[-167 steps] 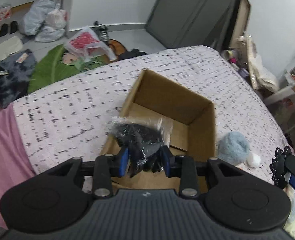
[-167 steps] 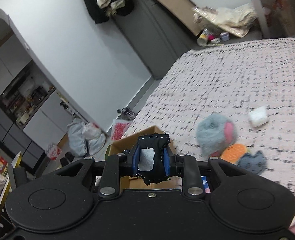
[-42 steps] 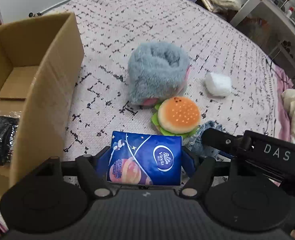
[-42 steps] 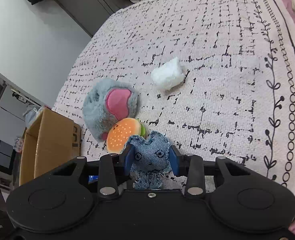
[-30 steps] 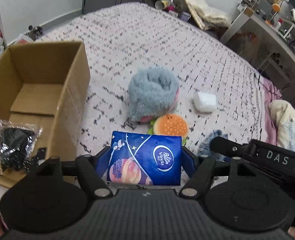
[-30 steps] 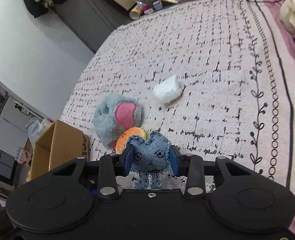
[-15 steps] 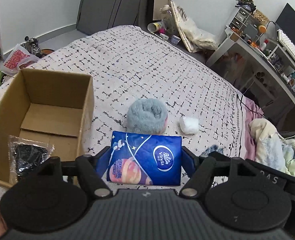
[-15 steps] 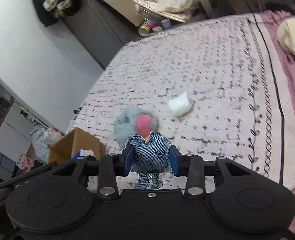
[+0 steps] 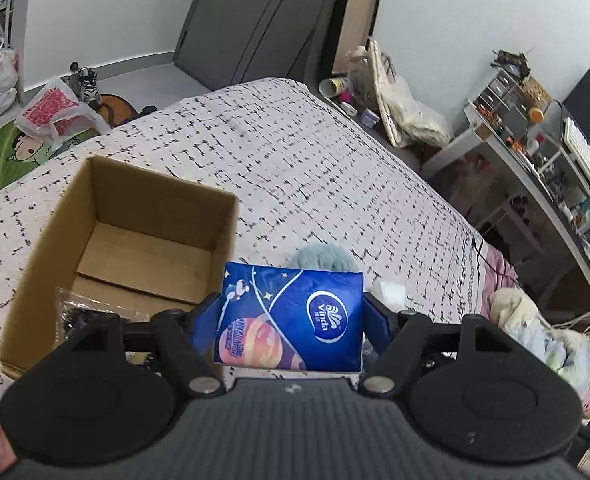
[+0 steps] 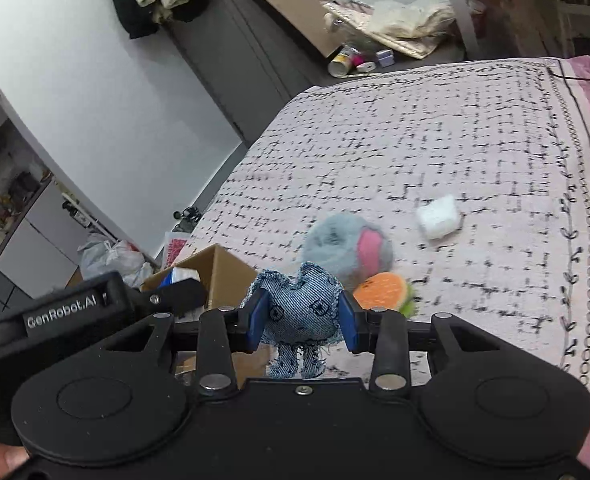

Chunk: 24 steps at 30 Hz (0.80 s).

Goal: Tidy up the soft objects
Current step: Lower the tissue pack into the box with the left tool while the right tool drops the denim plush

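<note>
Two soft loads carried at once above the bed (image 9: 335, 168), blue tissue pack (image 9: 291, 320) clamped in left gripper (image 9: 293, 322), denim toy (image 10: 299, 312) pinched narrowly in right gripper (image 10: 300, 316), with risk of bouncing off the cardboard box (image 9: 35, 256) wall if released before its opening.

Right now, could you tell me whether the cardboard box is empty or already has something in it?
Not empty. The box is open-topped, and a clear bag of black items lies on its floor at the near end.
</note>
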### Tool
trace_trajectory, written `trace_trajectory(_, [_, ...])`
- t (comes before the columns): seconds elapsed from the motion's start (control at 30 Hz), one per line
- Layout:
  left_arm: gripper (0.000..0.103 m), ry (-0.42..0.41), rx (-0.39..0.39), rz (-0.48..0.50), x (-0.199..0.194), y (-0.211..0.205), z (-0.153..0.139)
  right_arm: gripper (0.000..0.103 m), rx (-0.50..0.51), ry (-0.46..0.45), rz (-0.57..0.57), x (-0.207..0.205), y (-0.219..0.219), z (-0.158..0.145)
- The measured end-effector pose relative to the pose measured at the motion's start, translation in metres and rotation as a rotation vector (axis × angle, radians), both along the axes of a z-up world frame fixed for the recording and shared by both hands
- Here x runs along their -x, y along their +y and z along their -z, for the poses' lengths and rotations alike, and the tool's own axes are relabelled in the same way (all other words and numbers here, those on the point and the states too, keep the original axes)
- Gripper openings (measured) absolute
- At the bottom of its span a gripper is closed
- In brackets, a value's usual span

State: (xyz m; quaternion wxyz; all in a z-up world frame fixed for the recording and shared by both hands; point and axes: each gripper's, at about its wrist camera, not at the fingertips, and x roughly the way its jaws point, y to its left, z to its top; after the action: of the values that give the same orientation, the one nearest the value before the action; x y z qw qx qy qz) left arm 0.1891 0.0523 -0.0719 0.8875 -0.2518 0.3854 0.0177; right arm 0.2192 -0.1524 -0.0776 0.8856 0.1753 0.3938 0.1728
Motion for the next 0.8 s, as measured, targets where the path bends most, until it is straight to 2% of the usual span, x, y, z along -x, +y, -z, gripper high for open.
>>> trace_trajectory(0.27, [0.072,0.009,-0.014,-0.031,0.0,0.032,0.004,0.037,-0.002,-0.015,-0.034,-0.007,0.037,-0.004])
trace_trajectory(0.53, [0.072,0.016,-0.027,-0.118,-0.001,0.075,0.007,0.037,-0.012,-0.018,-0.074,-0.016,0.074,-0.004])
trace_trajectory(0.8, [0.072,0.071,-0.01,-0.192,-0.008,0.104,0.022,0.037,-0.013,0.004,-0.109,-0.027,0.103,0.004])
